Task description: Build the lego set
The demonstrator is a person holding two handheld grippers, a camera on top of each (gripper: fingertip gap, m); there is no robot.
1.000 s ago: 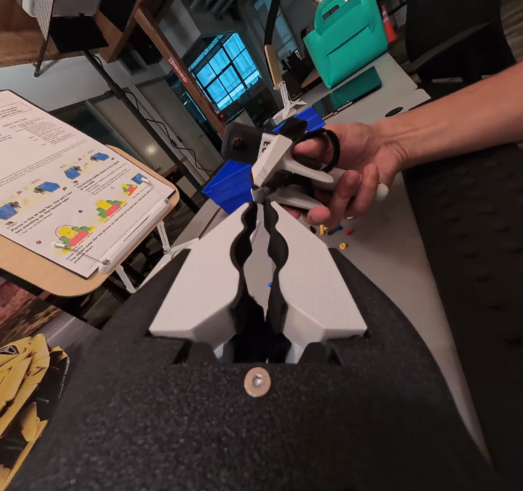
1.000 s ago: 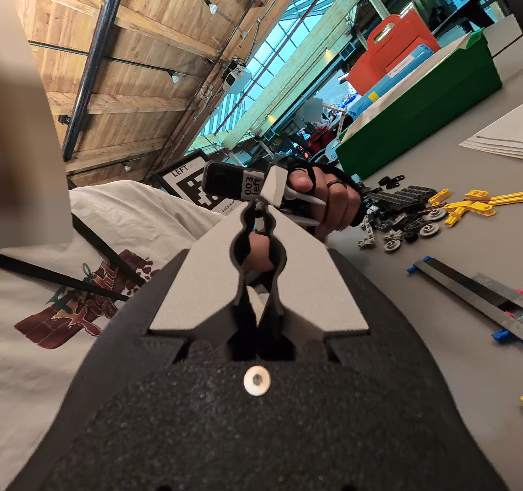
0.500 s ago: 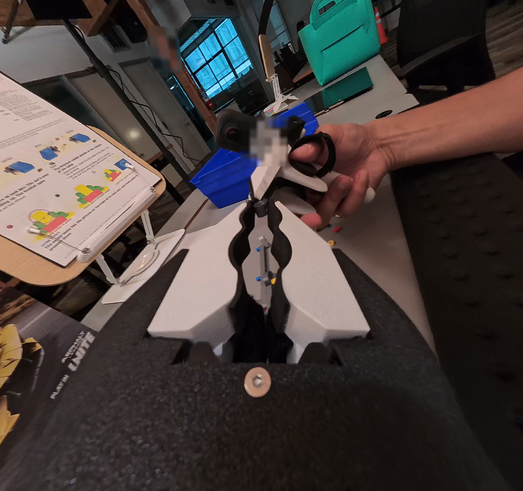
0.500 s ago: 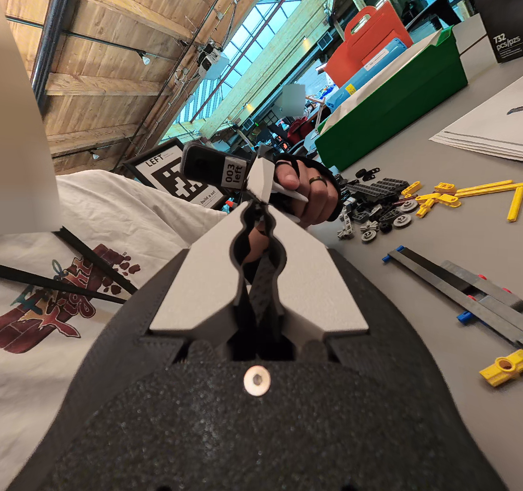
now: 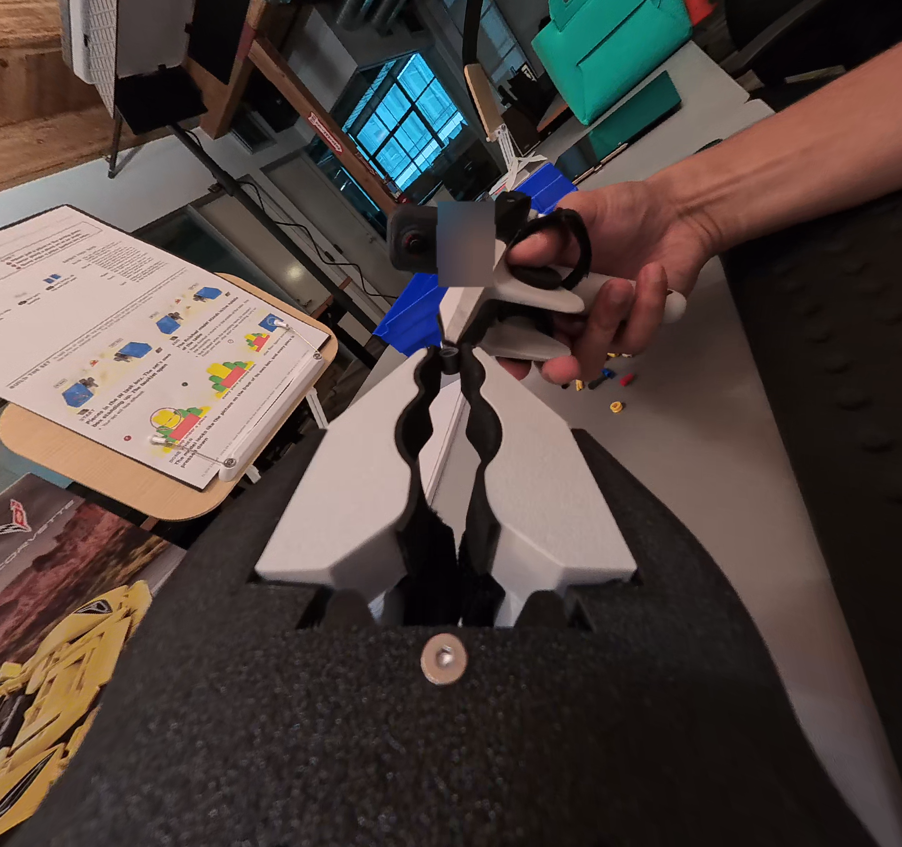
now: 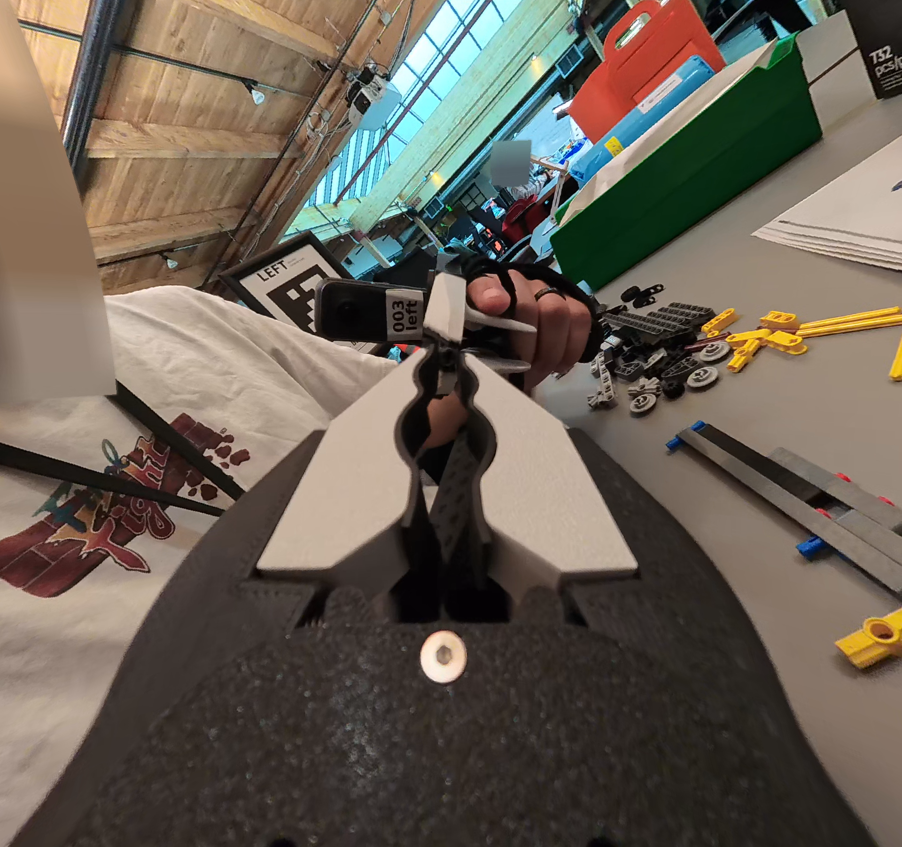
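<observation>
Grippers meet tip to tip: left gripper (image 5: 448,359) and right gripper (image 6: 446,357) both clamped on small dark piece (image 5: 449,352), mid-join; next, press squarely.

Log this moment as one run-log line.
left gripper: shut on small dark piece | right gripper: meets it tip-to-tip, grip unclear | loose parts: on table

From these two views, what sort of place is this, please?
Probably a shared workshop or maker space, not a home. Exposed wooden ceiling beams and a big skylight suggest a converted industrial hall. The grey table holds loose lego parts and a green bin; an instruction sheet sits on a stand.
</observation>
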